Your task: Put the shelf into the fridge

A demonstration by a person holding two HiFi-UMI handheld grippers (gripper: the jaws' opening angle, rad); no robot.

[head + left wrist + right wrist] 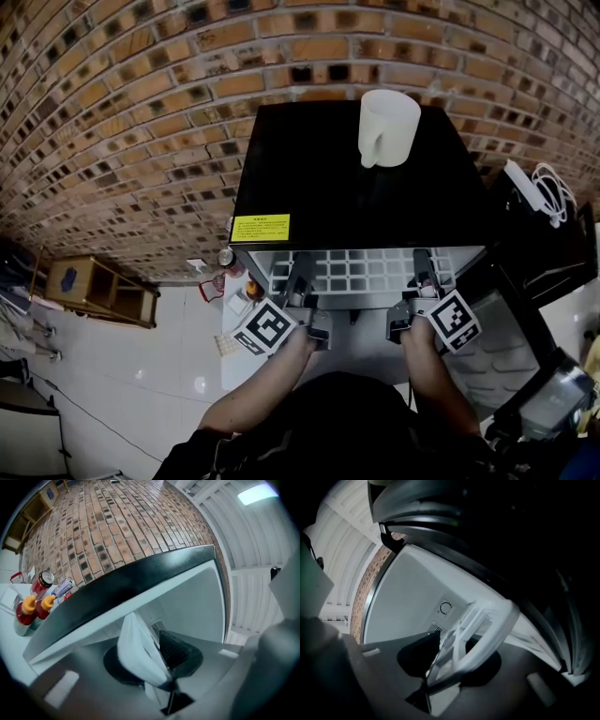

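Note:
From the head view I look down on a black mini fridge (347, 178) with its front open. A white grid shelf (361, 272) sticks out of the opening, lying flat. My left gripper (302, 274) is shut on the shelf's front edge at the left. In the left gripper view the white shelf (138, 653) sits pinched between the jaws of that gripper (157, 644). My right gripper (422, 272) is at the shelf's front edge on the right. In the right gripper view the shelf rim (483, 630) lies slanted between the jaws of that gripper (450, 653), which stand wide and open.
A white mug (387, 127) stands on the fridge top, and a yellow label (261, 227) is at its front left corner. Sauce bottles (28, 611) and a can (42, 581) stand to the left. The fridge door (511, 328) hangs open at the right. A brick wall is behind.

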